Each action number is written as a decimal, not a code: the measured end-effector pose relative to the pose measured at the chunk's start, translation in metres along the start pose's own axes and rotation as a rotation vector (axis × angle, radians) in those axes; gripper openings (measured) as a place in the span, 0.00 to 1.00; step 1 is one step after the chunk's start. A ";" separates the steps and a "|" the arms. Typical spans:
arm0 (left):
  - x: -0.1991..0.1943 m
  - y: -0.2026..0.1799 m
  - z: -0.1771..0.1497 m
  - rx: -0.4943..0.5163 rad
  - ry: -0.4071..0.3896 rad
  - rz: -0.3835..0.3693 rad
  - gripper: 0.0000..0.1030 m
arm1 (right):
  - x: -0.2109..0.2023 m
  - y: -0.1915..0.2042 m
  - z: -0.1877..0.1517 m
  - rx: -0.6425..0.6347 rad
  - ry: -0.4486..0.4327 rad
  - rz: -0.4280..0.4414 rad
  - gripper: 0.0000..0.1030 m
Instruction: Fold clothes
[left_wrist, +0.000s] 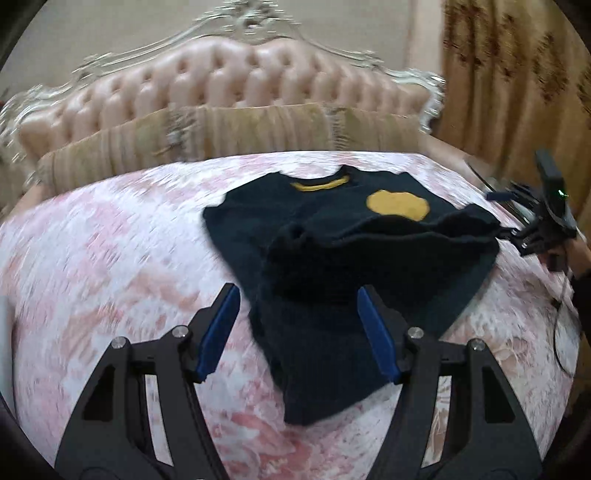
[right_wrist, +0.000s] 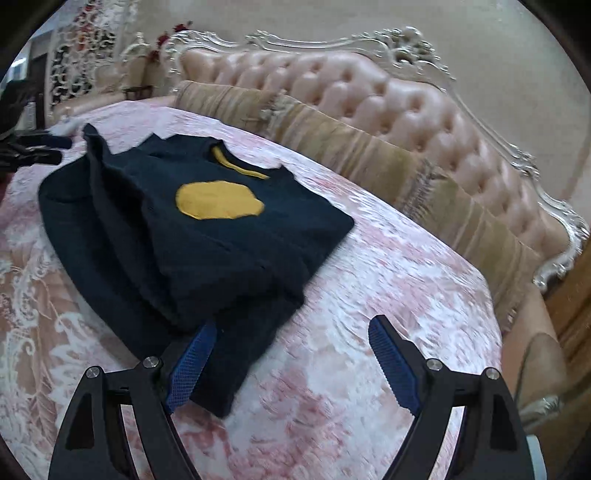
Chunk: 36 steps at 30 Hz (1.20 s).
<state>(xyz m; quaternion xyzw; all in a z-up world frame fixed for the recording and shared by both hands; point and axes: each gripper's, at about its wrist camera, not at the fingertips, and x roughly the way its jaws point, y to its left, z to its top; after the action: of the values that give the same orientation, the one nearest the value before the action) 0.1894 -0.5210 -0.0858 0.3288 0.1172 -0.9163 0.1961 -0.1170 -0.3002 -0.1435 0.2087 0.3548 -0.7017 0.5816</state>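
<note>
Both the left hand-held gripper (left_wrist: 295, 328) and right hand-held gripper (right_wrist: 291, 362) are spread wide holding nothing, so the half-folded dark sweater (left_wrist: 332, 240) on the bed (left_wrist: 110, 240) may flop open.

Open left claw (left_wrist: 297, 295), navy sweater (left_wrist: 332, 254), pink bedspread (left_wrist: 110, 236)

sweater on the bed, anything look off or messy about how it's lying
Yes. The dark sweater is only partly folded on the pink bedspread: its layers are stacked unevenly, with a bunched ridge across the middle and a strip sticking out toward the open left gripper. The right gripper is open too, holding nothing.
</note>
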 end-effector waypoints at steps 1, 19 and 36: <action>0.003 0.001 0.002 0.030 0.012 -0.001 0.67 | 0.000 0.001 0.001 -0.014 -0.003 0.013 0.83; 0.050 0.017 0.021 0.118 0.086 -0.146 0.21 | 0.004 0.008 0.003 -0.145 0.006 0.070 0.83; 0.062 0.057 0.013 -0.245 0.041 -0.261 0.28 | 0.027 -0.028 0.020 0.152 -0.077 0.323 0.83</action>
<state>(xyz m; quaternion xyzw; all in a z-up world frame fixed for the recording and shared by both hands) 0.1628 -0.5944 -0.1211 0.3031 0.2736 -0.9060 0.1118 -0.1482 -0.3312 -0.1420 0.2793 0.2403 -0.6314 0.6824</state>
